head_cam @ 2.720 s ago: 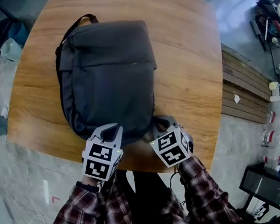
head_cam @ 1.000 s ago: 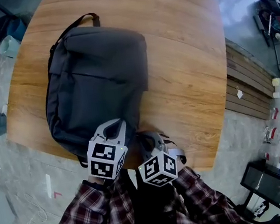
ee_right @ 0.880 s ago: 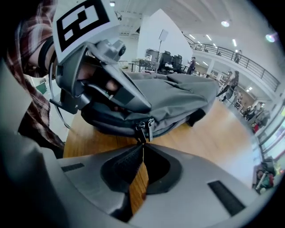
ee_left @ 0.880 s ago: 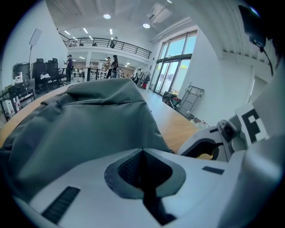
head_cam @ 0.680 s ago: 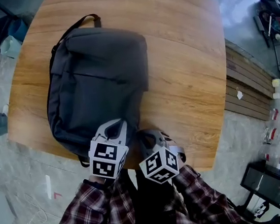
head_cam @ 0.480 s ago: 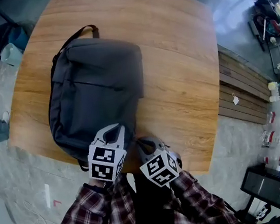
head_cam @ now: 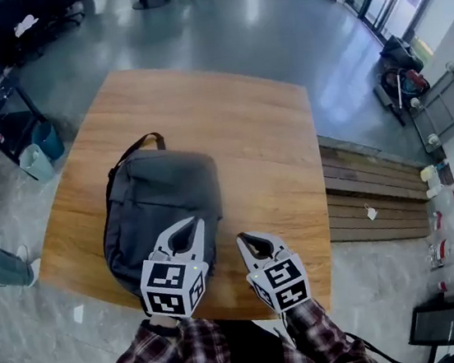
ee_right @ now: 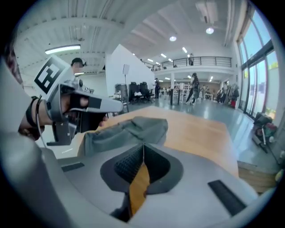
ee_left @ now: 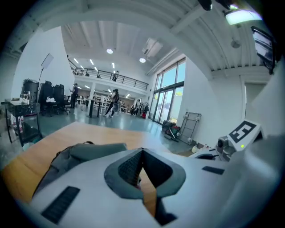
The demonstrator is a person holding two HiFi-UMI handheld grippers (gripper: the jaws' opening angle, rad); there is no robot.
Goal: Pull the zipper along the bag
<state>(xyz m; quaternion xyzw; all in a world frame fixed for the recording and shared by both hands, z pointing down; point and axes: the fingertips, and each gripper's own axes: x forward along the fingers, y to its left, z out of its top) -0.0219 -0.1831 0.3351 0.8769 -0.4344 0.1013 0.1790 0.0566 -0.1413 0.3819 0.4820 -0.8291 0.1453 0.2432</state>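
Note:
A dark grey backpack point(head_cam: 160, 210) lies flat on the wooden table point(head_cam: 255, 140), its carry strap toward the far side. My left gripper point(head_cam: 193, 223) hovers over the bag's near right corner, jaws pressed together with nothing between them. My right gripper point(head_cam: 242, 239) is just to the right of the bag, over bare wood, also shut and empty. In the left gripper view the shut left gripper point(ee_left: 142, 151) points past the backpack point(ee_left: 82, 153), which lies to its left. In the right gripper view the right gripper point(ee_right: 143, 146) points at the backpack point(ee_right: 129, 131) ahead, with the left gripper point(ee_right: 67, 100) to its left.
A slatted wooden bench point(head_cam: 369, 191) runs along the table's right side. Blue bins point(head_cam: 40, 151) and a dark desk stand on the floor at the left. A folding cart point(head_cam: 441, 103) stands farther right. People walk in the hall far behind.
Both grippers have come away from the bag's near edge and now sit a little apart. The head view has tilted up, so more of the hall shows. The bag lies still.

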